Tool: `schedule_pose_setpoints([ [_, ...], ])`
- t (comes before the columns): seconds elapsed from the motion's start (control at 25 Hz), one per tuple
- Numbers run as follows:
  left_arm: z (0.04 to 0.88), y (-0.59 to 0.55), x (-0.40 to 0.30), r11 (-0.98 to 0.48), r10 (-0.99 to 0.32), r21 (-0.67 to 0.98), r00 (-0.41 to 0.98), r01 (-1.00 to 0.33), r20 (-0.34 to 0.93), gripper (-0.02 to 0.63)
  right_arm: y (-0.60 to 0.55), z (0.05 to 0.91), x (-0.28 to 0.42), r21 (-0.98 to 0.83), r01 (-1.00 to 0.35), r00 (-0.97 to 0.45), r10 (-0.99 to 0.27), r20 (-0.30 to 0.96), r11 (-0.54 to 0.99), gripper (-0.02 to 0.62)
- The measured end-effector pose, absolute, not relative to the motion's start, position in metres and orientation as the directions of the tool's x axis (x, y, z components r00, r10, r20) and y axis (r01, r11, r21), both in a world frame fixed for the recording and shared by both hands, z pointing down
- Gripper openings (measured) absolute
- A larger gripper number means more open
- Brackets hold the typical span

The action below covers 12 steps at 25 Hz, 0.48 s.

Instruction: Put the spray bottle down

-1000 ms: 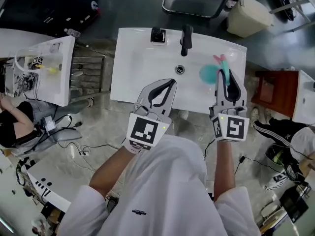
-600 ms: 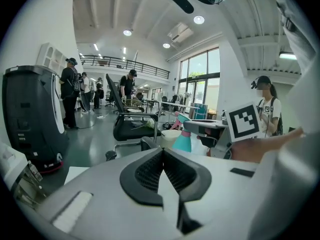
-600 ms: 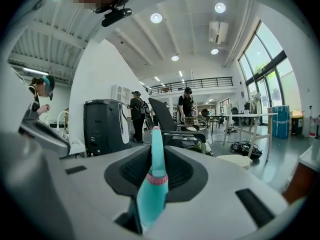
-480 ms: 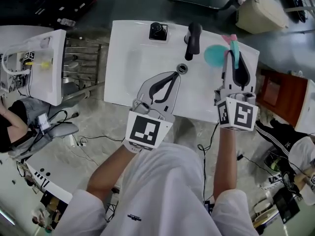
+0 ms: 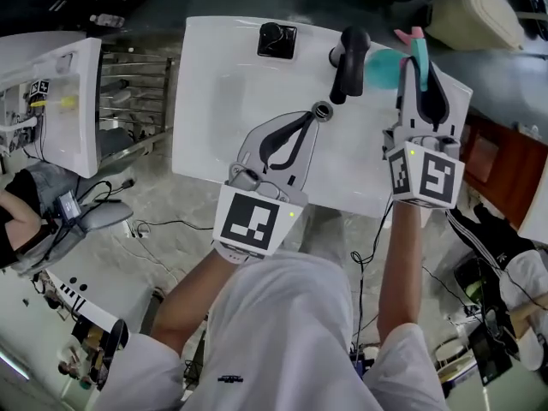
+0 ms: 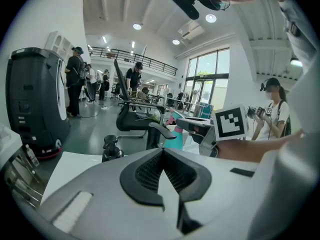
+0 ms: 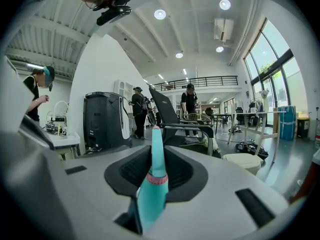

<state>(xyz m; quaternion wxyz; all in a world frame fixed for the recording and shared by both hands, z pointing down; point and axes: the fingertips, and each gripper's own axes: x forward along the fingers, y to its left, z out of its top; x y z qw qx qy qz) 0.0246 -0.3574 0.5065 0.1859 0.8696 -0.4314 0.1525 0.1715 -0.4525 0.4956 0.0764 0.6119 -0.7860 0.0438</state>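
Note:
A teal spray bottle (image 5: 383,68) with a pink trigger hangs over the back right corner of the white sink (image 5: 214,101), just right of the black faucet (image 5: 349,62). My right gripper (image 5: 417,58) is shut on its neck. In the right gripper view the bottle's neck (image 7: 151,194) stands between the jaws of the right gripper (image 7: 151,149). My left gripper (image 5: 310,118) is shut and holds nothing, with its tips over the drain (image 5: 322,110). From the left gripper (image 6: 162,151), the bottle (image 6: 175,138) shows beyond the faucet, beside the right gripper's marker cube (image 6: 230,123).
A black round fitting (image 5: 276,38) sits on the sink's back rim. Another white sink (image 5: 51,101) and a metal rack (image 5: 133,101) stand to the left. A cream bin (image 5: 479,11) and a brown stand (image 5: 492,157) are at the right. Cables lie on the floor.
Both grippers moved forward over the sink. The right one carried the bottle from above the basin to the back right corner beside the faucet. The left one's tips reached the drain.

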Motion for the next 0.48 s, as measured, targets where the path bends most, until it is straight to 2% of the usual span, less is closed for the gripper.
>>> schedule_pose_setpoints([
  [0.48,0.522,-0.361,0.029,-0.559,-0.696,0.175,0.573,-0.811,0.432,0.005,-0.456,0.523,0.172,0.042,-0.97,-0.231,-0.959,0.163,0.24,0.074],
])
